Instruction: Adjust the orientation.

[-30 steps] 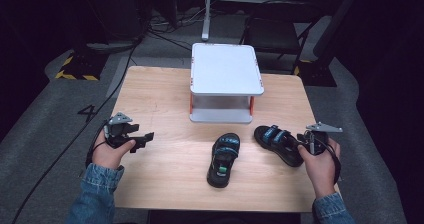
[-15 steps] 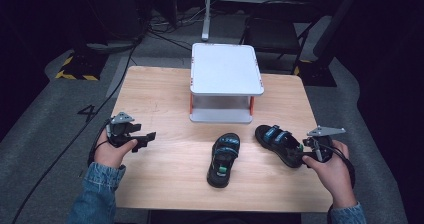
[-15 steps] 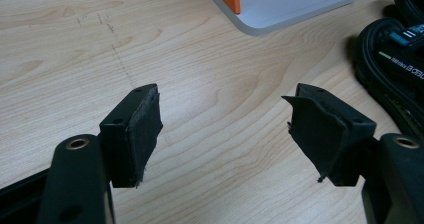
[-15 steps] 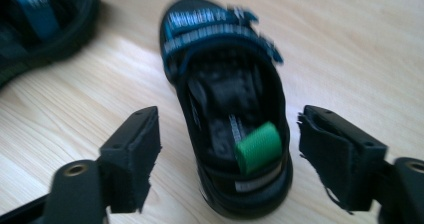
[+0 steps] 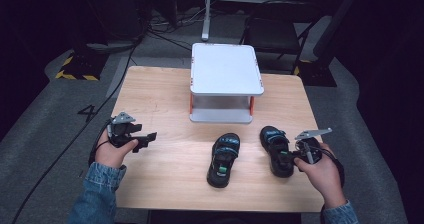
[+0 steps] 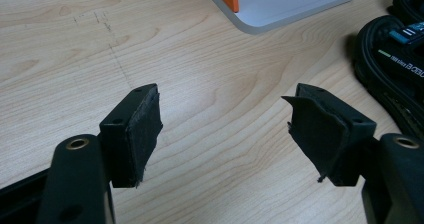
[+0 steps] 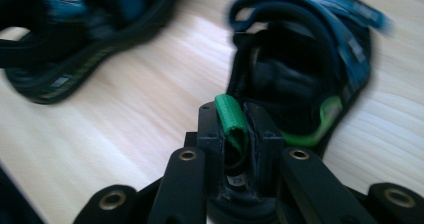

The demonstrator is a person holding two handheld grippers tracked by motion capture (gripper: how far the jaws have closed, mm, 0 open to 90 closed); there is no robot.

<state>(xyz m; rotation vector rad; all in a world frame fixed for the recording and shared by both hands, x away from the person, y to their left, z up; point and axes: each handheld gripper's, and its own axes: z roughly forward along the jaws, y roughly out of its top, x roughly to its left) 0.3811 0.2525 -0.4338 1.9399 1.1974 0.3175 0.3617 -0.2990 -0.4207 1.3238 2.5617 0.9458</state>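
Note:
Two black sandals with blue straps lie on the wooden table (image 5: 160, 99). In the high view one sandal (image 5: 223, 160) is near the front centre and the other sandal (image 5: 276, 151) is to its right. My right gripper (image 5: 286, 157) is at that right sandal's heel. In the right gripper view my right gripper (image 7: 239, 129) is shut on the green heel loop (image 7: 231, 115) of this sandal (image 7: 305, 59), with the other sandal (image 7: 75, 34) blurred at upper left. My left gripper (image 5: 148, 136) hovers at the table's left, open and holding nothing (image 6: 235, 129).
A white two-level stand (image 5: 226, 69) with orange posts sits at the back centre; its base (image 6: 290, 4) shows in the left gripper view, with a sandal (image 6: 395, 59) at the right edge. A black chair (image 5: 280, 34) and cables lie beyond the table.
My right gripper has moved toward the table's front, shut on the right sandal's heel loop, and the sandal has swung to point straighter away. The left gripper has hardly moved.

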